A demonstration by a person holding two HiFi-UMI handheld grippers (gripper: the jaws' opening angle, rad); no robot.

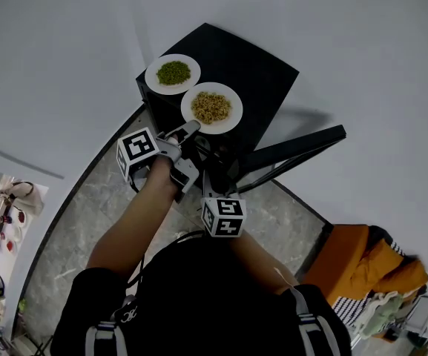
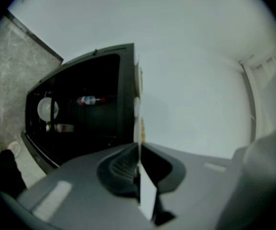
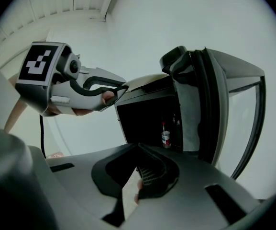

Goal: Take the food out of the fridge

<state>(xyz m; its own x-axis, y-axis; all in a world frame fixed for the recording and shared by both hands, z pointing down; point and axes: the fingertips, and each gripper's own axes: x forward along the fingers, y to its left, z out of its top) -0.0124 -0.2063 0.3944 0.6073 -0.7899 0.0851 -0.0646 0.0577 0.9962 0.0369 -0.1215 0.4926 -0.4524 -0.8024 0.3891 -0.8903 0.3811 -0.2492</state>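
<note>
Fridge: black fridge (image 1: 254, 65), its door (image 1: 295, 148) swung wide open to the side.
Food out: two plates sit close together on the fridge top, the green-food plate (image 1: 173, 73) further back and the brown-food plate (image 1: 211, 107) nearer the front edge.
Left gripper: the left gripper (image 1: 191, 130) has its jaws pressed together on the near rim of the brown-food plate, which appears to rest flat on the top.
Right gripper: the right gripper (image 3: 138, 147) is held low in front of the open compartment with its jaws together and nothing between them.
Inside: on the shelves are a bottle (image 2: 90, 100), a second bottle (image 2: 61, 127) and a white round item (image 2: 47, 108). Whether that item carries food cannot be told.
Progress: likely well along, as both visible dishes are out. The left jaws have yet to let go, the round item may need fetching, and the door stands open.
</note>
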